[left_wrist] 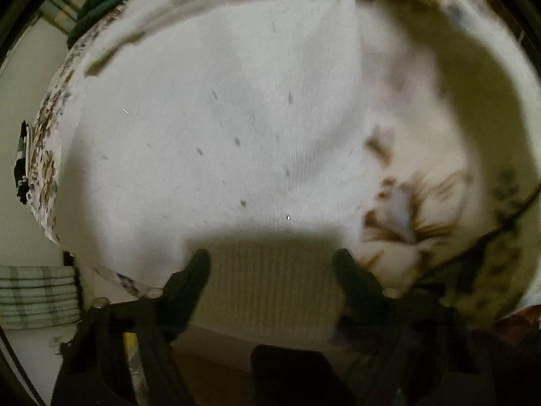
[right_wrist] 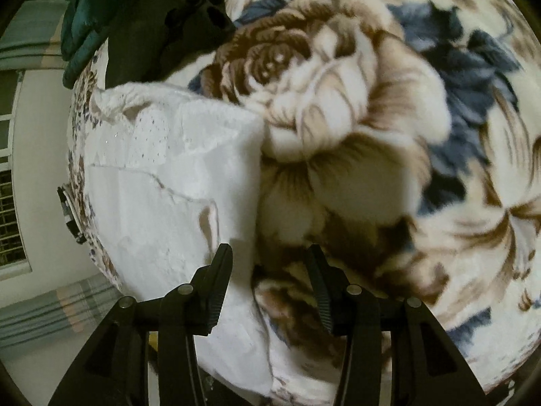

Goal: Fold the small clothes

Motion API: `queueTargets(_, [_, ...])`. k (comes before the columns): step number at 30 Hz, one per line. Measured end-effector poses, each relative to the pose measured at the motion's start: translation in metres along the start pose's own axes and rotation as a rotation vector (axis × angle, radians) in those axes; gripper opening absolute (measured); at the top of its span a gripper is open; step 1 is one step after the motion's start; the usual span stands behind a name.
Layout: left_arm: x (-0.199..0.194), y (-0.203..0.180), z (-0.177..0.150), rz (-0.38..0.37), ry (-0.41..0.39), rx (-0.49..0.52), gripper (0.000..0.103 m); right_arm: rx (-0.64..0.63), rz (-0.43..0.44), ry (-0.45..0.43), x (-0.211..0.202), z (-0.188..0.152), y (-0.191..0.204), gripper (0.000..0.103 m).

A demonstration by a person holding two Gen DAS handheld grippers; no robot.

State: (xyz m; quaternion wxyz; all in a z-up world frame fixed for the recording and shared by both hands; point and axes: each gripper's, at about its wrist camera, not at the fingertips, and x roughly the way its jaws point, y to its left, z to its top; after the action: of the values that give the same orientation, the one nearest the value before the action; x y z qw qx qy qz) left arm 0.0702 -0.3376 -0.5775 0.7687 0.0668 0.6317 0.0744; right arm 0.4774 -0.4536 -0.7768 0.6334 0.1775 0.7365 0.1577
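Observation:
A white knitted garment [left_wrist: 209, 128] lies spread on a floral blanket [left_wrist: 405, 203] and fills most of the left wrist view. My left gripper [left_wrist: 272, 264] points steeply down at its near end, jaws wide apart and open. The garment's ribbed hem [left_wrist: 270, 277] lies in shadow between the fingers, and I see no pinch on it. In the right wrist view the same white garment [right_wrist: 162, 182] lies folded at the left. My right gripper [right_wrist: 270, 260] stands open over its right edge, where the cloth meets the blanket [right_wrist: 372, 101]. Nothing is pressed between its pads.
A dark green cloth [right_wrist: 84, 20] and a black cloth [right_wrist: 162, 23] lie piled at the far left of the bed. A small black object [right_wrist: 69, 216] sits at the bed's left edge. Below that edge are pale floor and a striped mat [left_wrist: 37, 297].

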Motion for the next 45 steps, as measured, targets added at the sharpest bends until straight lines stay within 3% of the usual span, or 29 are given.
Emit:
queueTargets(4, [-0.017,-0.013,-0.011,-0.018,0.009,0.024,0.073,-0.052,-0.036,0.005,-0.018,-0.021,-0.007,0.049])
queueTargets(10, [0.021,-0.043,-0.014,0.048,0.075,0.099,0.073,-0.065,-0.075,0.0,-0.035,-0.047,-0.033,0.049])
queueTargets(12, [0.026,-0.039,-0.01,0.047,0.055,0.105,0.074,-0.065,-0.08,0.001,-0.036,-0.05,-0.04,0.049])
queueTargets(13, [0.023,-0.038,-0.009,0.029,0.028,0.099,0.066,-0.063,-0.081,0.0,-0.035,-0.05,-0.043,0.049])
queueTargets(14, [0.02,-0.038,-0.008,0.013,0.013,0.1,0.032,-0.06,-0.077,0.0,-0.036,-0.049,-0.047,0.049])
queueTargets(15, [0.021,-0.033,-0.005,0.013,0.01,0.104,0.012,-0.057,-0.067,-0.001,-0.036,-0.047,-0.048,0.049])
queueTargets(17, [0.015,-0.029,-0.004,0.026,-0.01,0.102,0.006,-0.051,-0.047,-0.007,-0.036,-0.041,-0.047,0.049])
queueTargets(25, [-0.035,0.017,0.007,0.024,-0.091,-0.031,0.004,0.018,0.146,-0.07,-0.024,0.013,-0.029,0.049])
queueTargets(32, [-0.06,0.04,0.014,0.029,-0.107,-0.115,0.004,0.111,0.196,-0.012,0.017,0.052,-0.03,0.051])
queueTargets(34, [-0.063,0.044,0.017,0.034,-0.113,-0.118,0.004,0.127,0.207,-0.009,0.025,0.052,-0.029,0.035])
queueTargets(35, [-0.065,0.047,0.017,0.031,-0.116,-0.121,0.004,0.122,0.206,-0.004,0.027,0.052,-0.025,0.015])
queueTargets(36, [-0.067,0.051,0.018,0.029,-0.12,-0.127,0.004,0.116,0.189,-0.017,0.026,0.052,-0.02,0.011])
queueTargets(41, [-0.08,0.088,0.023,0.012,-0.138,-0.179,0.004,0.099,0.131,-0.056,0.004,0.049,0.015,0.009])
queueTargets(45, [-0.095,0.135,0.028,0.003,-0.159,-0.257,0.004,0.045,0.08,-0.076,-0.03,0.052,0.067,0.008])
